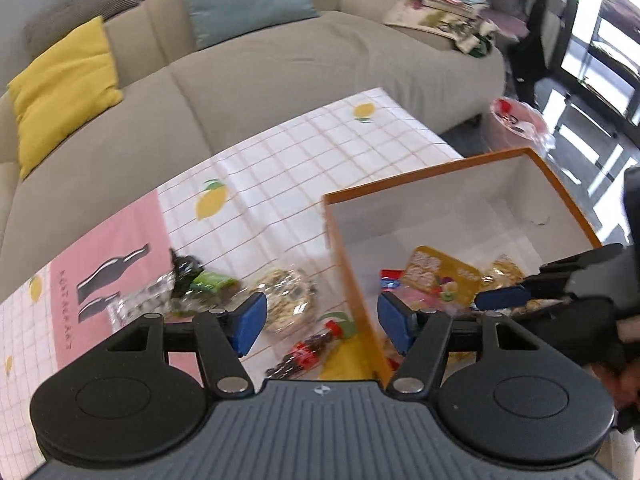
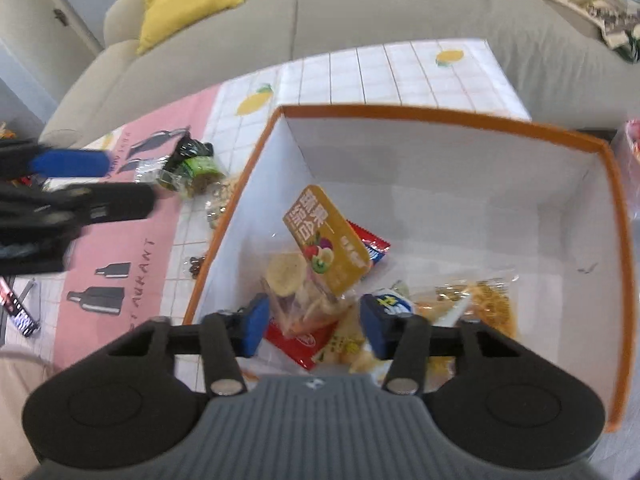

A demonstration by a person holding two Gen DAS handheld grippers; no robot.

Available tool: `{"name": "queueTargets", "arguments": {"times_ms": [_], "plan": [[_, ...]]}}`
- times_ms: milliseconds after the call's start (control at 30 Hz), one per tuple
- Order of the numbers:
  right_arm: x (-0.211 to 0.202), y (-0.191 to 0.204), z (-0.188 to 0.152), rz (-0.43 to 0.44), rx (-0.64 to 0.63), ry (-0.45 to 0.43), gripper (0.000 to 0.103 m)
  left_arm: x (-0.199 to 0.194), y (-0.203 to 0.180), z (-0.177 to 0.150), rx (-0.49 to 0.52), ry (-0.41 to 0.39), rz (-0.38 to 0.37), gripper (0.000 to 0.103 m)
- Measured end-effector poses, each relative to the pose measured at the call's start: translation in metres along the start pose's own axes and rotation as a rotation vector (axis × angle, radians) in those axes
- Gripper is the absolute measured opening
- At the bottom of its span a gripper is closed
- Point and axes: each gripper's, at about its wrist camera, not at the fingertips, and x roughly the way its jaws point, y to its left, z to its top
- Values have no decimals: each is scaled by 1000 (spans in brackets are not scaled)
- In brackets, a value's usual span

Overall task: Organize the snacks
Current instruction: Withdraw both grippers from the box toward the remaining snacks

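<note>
Two hand-held grippers were in view over a surface covered by a white grid cloth with lemon prints and a pink panel. The left hand-held gripper filled the lower part of the left wrist view, its blue pads apart and nothing between them; its gap straddled the near orange wall of the box. The right hand-held gripper sat low in the right wrist view, above the inside of the box, its pads apart with nothing pressed between them, though snack packets showed behind the gap.

The orange-rimmed, white-lined box took up the right half of the left wrist view and the centre and right of the right wrist view. Inside it, toward the lower left of its floor, lay a yellow fruit-print packet, a red wrapper, a clear bag of chips and a clear packet of golden snacks.

Outside the box, left of its wall on the cloth, lay a green-labelled packet, a clear round packet and a red-and-dark wrapped snack. A beige sofa with a yellow cushion filled the upper frame.
</note>
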Motion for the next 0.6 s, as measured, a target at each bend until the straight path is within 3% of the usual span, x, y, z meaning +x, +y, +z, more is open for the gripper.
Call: {"name": "queueTargets", "arguments": {"times_ms": [100,600], "plan": [[15,-1,11,-53,23,-8,32,0,15,-8,-36,-4,15,75],[70,-2,63,-29,109,22,32,20,72,-40,-220,50,-4,75]]}}
